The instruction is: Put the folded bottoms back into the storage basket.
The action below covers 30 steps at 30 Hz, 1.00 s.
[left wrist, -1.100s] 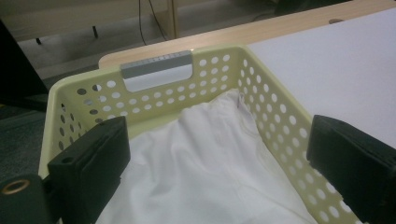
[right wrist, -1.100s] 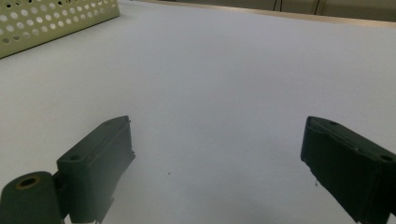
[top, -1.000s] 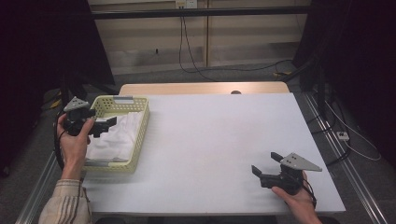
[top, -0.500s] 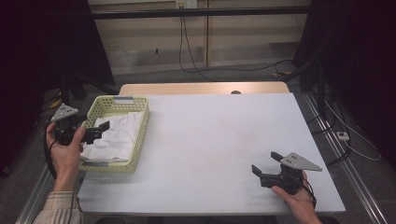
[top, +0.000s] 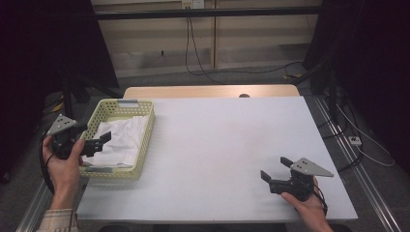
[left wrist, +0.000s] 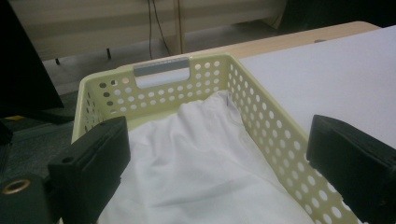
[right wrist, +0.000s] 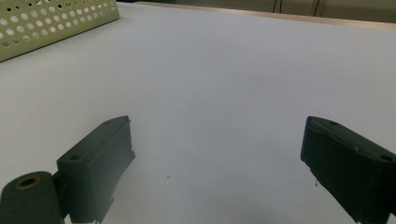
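The left gripper (top: pixel 96 143) is held with its jaws spread wide and empty, at the near left rim of the perforated yellow basket (top: pixel 144 145). Ahead of and below its fingers (left wrist: pixel 95 163), the crumpled white cloth (left wrist: pixel 196 163) is seen lying inside the basket. The basket's right wall stands beside the right-hand finger. The right gripper (top: pixel 276 172) is likewise held wide apart and empty, low over bare white tabletop (top: pixel 227 140), well apart from the basket.
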{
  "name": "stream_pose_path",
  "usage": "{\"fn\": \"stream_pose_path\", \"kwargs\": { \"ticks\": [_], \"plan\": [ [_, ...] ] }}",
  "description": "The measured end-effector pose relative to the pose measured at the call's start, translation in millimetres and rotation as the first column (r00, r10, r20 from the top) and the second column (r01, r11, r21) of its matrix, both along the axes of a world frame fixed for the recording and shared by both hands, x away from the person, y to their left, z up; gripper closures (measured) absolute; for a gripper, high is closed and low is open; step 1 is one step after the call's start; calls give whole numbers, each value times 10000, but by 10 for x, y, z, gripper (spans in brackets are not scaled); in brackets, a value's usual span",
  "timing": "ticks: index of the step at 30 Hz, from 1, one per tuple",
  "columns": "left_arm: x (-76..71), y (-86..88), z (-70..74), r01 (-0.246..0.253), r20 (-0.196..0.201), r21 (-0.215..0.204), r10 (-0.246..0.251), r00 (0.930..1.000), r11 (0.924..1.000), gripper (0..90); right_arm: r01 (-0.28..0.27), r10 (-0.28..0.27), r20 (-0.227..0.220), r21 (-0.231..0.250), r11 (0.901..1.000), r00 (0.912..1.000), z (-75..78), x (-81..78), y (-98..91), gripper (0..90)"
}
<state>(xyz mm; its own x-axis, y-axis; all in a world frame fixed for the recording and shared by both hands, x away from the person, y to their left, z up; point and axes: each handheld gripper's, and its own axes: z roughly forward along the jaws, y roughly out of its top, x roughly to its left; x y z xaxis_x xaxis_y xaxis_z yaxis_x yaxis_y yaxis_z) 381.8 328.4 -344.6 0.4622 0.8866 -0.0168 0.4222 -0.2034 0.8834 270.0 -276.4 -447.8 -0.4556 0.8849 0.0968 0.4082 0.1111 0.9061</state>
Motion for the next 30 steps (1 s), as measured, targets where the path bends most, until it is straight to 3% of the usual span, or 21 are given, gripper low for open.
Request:
{"fn": "stream_pose_path", "kwargs": {
  "ticks": [15,30],
  "plan": [
    [-232,-136,1,407,211,75,-408,9989,9991,63,-4,4,-21,40,10000,10000,0,6,-5,91],
    [-440,-421,62,1251,322,491,-1268,9914,9909,63,-58,59,-13,66,10000,10000,3,9,-4,90]
  ]
}}
